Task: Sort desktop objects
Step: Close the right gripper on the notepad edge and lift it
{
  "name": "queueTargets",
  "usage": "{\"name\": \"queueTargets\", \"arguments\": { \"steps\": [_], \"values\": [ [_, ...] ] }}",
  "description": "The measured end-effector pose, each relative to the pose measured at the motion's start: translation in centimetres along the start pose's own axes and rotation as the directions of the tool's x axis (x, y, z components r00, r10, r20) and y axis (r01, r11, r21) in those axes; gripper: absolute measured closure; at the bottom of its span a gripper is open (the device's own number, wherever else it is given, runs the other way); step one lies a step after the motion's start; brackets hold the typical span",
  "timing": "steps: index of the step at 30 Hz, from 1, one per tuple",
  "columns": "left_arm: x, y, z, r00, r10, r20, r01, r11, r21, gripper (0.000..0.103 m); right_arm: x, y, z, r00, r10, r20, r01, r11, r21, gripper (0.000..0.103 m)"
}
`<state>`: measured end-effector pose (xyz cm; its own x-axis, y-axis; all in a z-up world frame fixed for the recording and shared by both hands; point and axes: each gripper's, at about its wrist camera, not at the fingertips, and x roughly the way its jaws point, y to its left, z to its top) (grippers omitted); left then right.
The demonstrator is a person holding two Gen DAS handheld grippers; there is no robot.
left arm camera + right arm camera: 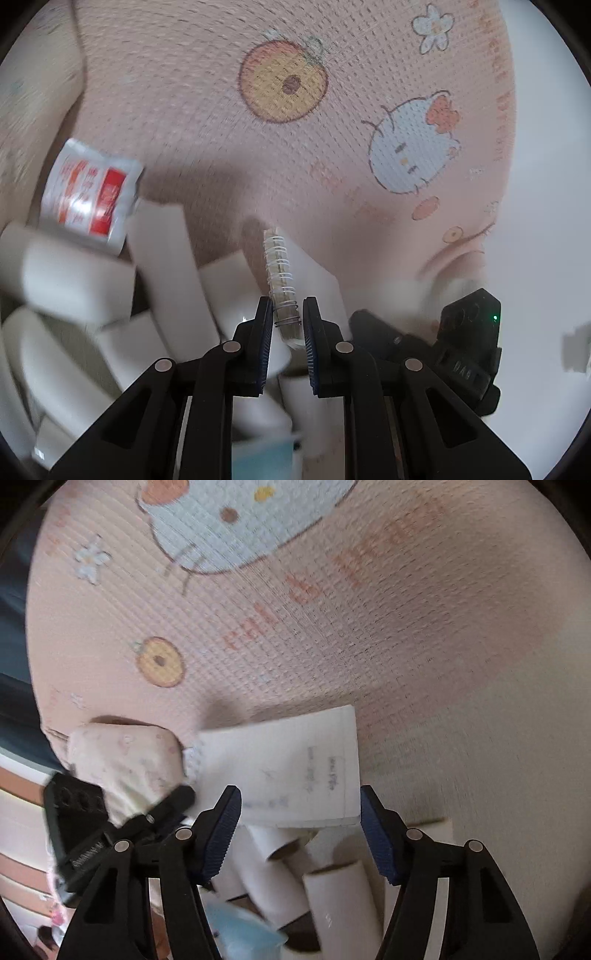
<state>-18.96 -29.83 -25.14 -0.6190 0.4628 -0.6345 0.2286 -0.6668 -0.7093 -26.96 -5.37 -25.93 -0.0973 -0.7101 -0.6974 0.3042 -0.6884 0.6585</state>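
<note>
Pink cartoon mat (207, 122) lies beyond the spiral notebook (282, 280), pinched by the left gripper (287, 325); right gripper (301, 834) gapes unloaded, so it may slip.

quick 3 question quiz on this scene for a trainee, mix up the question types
1. True or false: the left tool grips the notebook by its wire spiral.
2. What fills the box below the notebook? A) cardboard tubes B) spoons C) socks
3. Fill in: the right tool holds ____.

Key: 1 true; 2 A; 3 nothing; its jaws stand apart on either side of the notebook's edge.
</note>
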Motion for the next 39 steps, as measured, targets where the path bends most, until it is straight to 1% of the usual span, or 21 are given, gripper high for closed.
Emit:
{"name": "queueTargets", "arguments": {
  "steps": [3, 4, 5, 6, 8, 10, 13, 14, 15, 16, 18, 20, 21, 22, 24, 27, 31, 35, 37, 39],
  "values": [
    [-1.4, -0.5, -1.1, 0.999, 0.038, 0.013, -0.039, 0.999, 0.032, 0.085, -0.7, -0.2, -0.7, 0.998, 0.066, 0.005, -0.066, 0.997, 0.044, 0.04],
    [-2.1, -0.5, -1.4, 0.999, 0.047, 0.023, -0.048, 0.998, 0.036, 0.085, 0.2, 0.7, -1.2, 0.997, 0.073, -0.005, -0.072, 0.996, 0.055, 0.04],
    [-2.6, -0.4, -1.6, 0.998, 0.061, 0.026, -0.062, 0.997, 0.039, 0.085, 0.2, 0.9, -1.4, 0.997, 0.07, -0.023, -0.068, 0.996, 0.055, 0.04],
    [-2.8, -0.4, -1.7, 0.997, 0.078, 0.028, -0.08, 0.996, 0.044, 0.085, 0.6, 1.4, -1.8, 0.998, 0.053, -0.042, -0.052, 0.998, 0.035, 0.04],
    [-3.7, 0.3, -1.8, 0.986, 0.161, 0.036, -0.163, 0.984, 0.069, 0.084, 1.2, 2.9, -2.6, 0.997, 0.002, -0.076, -0.006, 0.999, -0.051, 0.04],
    [-3.5, 0.4, -1.8, 0.977, 0.213, 0.032, -0.215, 0.974, 0.074, 0.084, 1.5, 3.3, -2.9, 0.995, -0.034, -0.094, 0.023, 0.994, -0.107, 0.04],
    [-3.1, 1.8, -1.7, 0.968, 0.25, -0.005, -0.249, 0.967, 0.05, 0.084, 2.6, 3.7, -2.6, 0.992, -0.071, -0.109, 0.058, 0.992, -0.116, 0.04],
    [-3.0, 2.1, -1.6, 0.965, 0.263, -0.016, -0.262, 0.964, 0.043, 0.086, 2.7, 3.7, -2.4, 0.991, -0.081, -0.102, 0.069, 0.991, -0.113, 0.04],
    [-2.5, 2.2, -1.5, 0.96, 0.28, -0.028, -0.279, 0.959, 0.041, 0.089, 2.8, 3.7, -2.1, 0.992, -0.087, -0.093, 0.077, 0.991, -0.105, 0.04],
    [-2.3, 2.4, -1.4, 0.956, 0.289, -0.039, -0.288, 0.957, 0.042, 0.09, 2.7, 3.4, -1.8, 0.993, -0.081, -0.089, 0.073, 0.993, -0.094, 0.04],
    [-1.9, 2.6, -1.1, 0.959, 0.279, -0.058, -0.277, 0.96, 0.033, 0.09, 2.7, 2.5, -1.4, 0.993, -0.072, -0.088, 0.066, 0.995, -0.069, 0.039],
    [-2.0, 2.9, -0.8, 0.966, 0.252, -0.063, -0.252, 0.968, 0.012, 0.089, 3.0, 1.9, -0.8, 0.992, -0.084, -0.095, 0.079, 0.996, -0.047, 0.039],
    [-2.0, 3.0, -0.5, 0.968, 0.24, -0.067, -0.241, 0.971, 0.0, 0.084, 3.0, 1.5, -0.5, 0.991, -0.094, -0.1, 0.089, 0.995, -0.046, 0.039],
    [-2.0, 3.3, -0.4, 0.971, 0.228, -0.072, -0.23, 0.973, -0.01, 0.074, 3.2, 1.2, -0.4, 0.99, -0.098, -0.104, 0.093, 0.994, -0.051, 0.039],
    [-1.7, 3.7, -0.1, 0.978, 0.193, -0.082, -0.196, 0.98, -0.041, 0.065, 3.4, 1.0, -0.3, 0.991, -0.084, -0.105, 0.078, 0.995, -0.06, 0.039],
    [-1.1, 4.0, 0.2, 0.984, 0.151, -0.092, -0.159, 0.984, -0.082, 0.063, 3.8, 0.9, -0.1, 0.992, -0.053, -0.116, 0.046, 0.997, -0.06, 0.039],
    [-0.3, 3.6, 0.3, 0.982, 0.166, -0.094, -0.173, 0.983, -0.067, 0.063, 4.5, 1.8, -0.1, 0.989, -0.056, -0.136, 0.039, 0.991, -0.127, 0.039],
    [0.5, 2.9, 0.0, 0.979, 0.176, -0.108, -0.181, 0.983, -0.043, 0.063, 5.2, 2.5, -0.2, 0.985, -0.09, -0.15, 0.063, 0.983, -0.175, 0.039],
    [0.8, 2.8, -0.2, 0.978, 0.165, -0.126, -0.171, 0.985, -0.036, 0.063, 5.4, 2.9, -0.4, 0.985, -0.076, -0.157, 0.047, 0.982, -0.181, 0.039],
    [0.9, 2.5, -0.4, 0.976, 0.179, -0.122, -0.182, 0.983, -0.016, 0.063, 5.5, 3.2, -0.6, 0.985, -0.047, -0.164, 0.016, 0.983, -0.186, 0.039]
  ]
}}
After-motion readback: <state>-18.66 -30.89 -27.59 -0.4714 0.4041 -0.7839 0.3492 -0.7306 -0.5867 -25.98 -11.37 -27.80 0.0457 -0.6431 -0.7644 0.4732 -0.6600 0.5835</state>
